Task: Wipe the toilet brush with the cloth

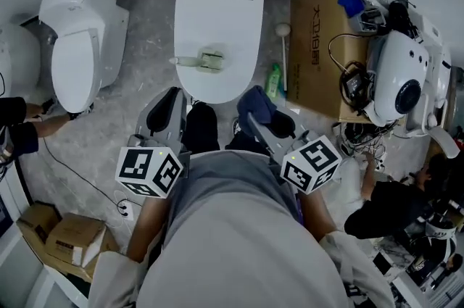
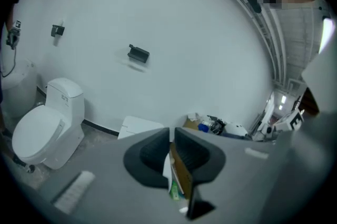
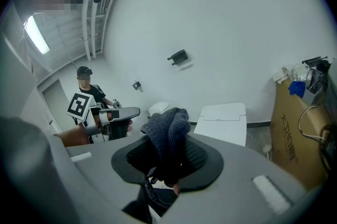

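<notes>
**Grey mottled floor, white toilets: brush lies crosswise on the closed lid**

Grey mottled floor (image 1: 138, 82) spreads under the person, who stands facing a white toilet (image 1: 217, 9) with its lid shut. Nearest, the left gripper (image 1: 170, 109) hangs low with its jaws drawn almost together, only a thin slit between them and nothing in it. Just beside it, the right gripper (image 1: 259, 118) is clamped on a dark blue cloth (image 1: 254, 102), which bunches up above the jaws and trails below them.

Beyond both grippers, the toilet brush (image 1: 201, 60) lies flat on the near half of the lid. Its long axis runs left to right across the lid, the thin handle pointing left and the bulkier end to the right. Neither gripper nor cloth touches it.

Right of the toilet, a green bottle (image 1: 273, 80) stands on the floor against a large cardboard box (image 1: 315, 46). A second white toilet (image 1: 76, 53) stands to the left. A plain white wall (image 2: 158, 17) closes the room behind.
</notes>
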